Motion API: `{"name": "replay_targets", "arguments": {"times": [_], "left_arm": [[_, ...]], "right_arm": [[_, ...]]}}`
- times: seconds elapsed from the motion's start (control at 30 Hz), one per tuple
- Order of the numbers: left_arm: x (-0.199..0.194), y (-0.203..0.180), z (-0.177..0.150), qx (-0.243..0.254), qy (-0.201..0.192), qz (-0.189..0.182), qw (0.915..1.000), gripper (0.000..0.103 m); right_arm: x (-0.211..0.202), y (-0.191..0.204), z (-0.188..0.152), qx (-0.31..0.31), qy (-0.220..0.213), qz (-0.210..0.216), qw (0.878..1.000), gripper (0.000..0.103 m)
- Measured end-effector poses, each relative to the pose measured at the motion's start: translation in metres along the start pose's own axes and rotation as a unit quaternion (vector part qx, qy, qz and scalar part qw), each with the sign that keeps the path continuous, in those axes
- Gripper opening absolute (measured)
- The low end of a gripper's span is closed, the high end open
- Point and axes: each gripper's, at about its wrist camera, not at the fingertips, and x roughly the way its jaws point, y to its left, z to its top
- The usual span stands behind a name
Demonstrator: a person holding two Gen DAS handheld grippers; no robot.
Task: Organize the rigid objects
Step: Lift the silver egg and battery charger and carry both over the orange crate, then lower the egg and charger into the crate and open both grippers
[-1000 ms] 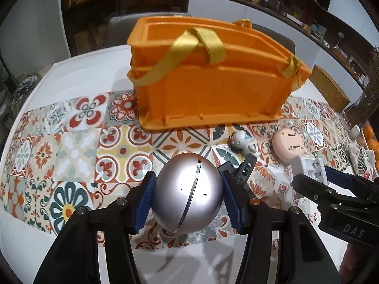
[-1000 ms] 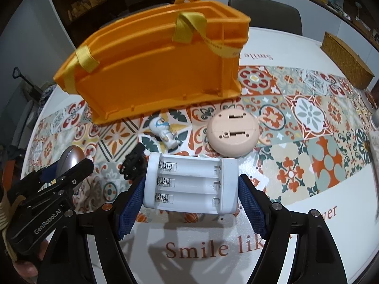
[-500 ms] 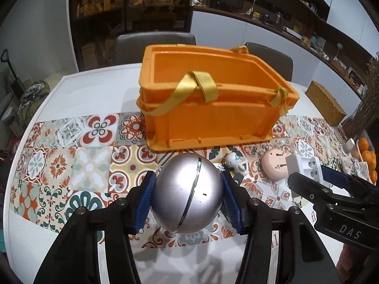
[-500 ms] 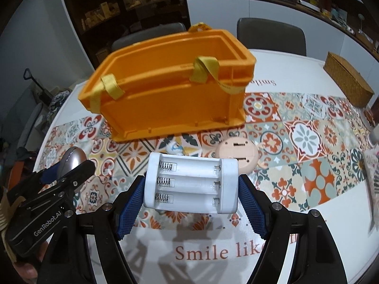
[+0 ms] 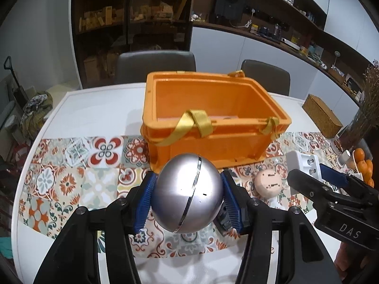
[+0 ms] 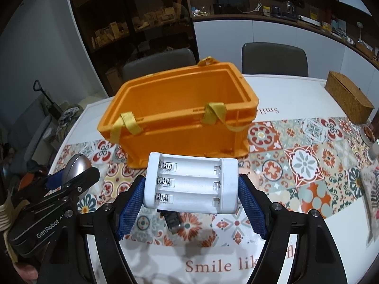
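My left gripper [image 5: 188, 198] is shut on a silver metal ball [image 5: 187, 193] and holds it above the table, in front of the orange crate [image 5: 213, 139]. My right gripper [image 6: 190, 201] is shut on a white battery holder [image 6: 190, 185], also raised in front of the crate [image 6: 180, 127]. Each gripper shows in the other's view: the right one with the holder [image 5: 305, 165], the left one with the ball [image 6: 77, 168]. A round beige disc [image 5: 268, 184] lies on the runner below the crate. A small black part [image 6: 173, 220] lies under the battery holder.
The white table carries a patterned tile runner [image 5: 71, 165]. A wicker box [image 6: 348, 99] stands at the far right edge. Oranges [image 5: 362, 163] sit at the right. Two chairs [image 5: 156, 66] stand behind the table. The crate has yellow straps [image 5: 194, 125] over its near rim.
Both grippers have risen with their objects, so the crate's open inside now shows. The small figurine seen earlier by the crate is now hidden behind the held objects.
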Motion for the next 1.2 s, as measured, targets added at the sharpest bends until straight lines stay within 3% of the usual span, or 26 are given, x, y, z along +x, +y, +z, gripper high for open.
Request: {"name": "replay_targets", "arguments": {"times": [0.3,0.53,0.9,1.2], "left_arm": [[-0.002,-0.007,0.023,0.019,-0.018,0.001,0.9997,0.055],[0.002,-0.005,0.048,0.006,-0.021,-0.01,0.9997,0.055],[0.014,-0.004,0.087,-0.001,-0.019,-0.022,0.9996,0.055],[0.033,-0.003,0.116,0.005,-0.008,-0.009,0.9999,0.055]], "right_arm": [[-0.004,0.002,0.021,-0.008,-0.024,-0.01,1.0,0.077],[-0.006,0.005,0.047,-0.013,-0.043,-0.012,0.999,0.077],[0.001,0.009,0.088,-0.022,-0.05,-0.015,0.998,0.077],[0.016,0.015,0.125,-0.035,-0.039,-0.024,0.998,0.077]]}}
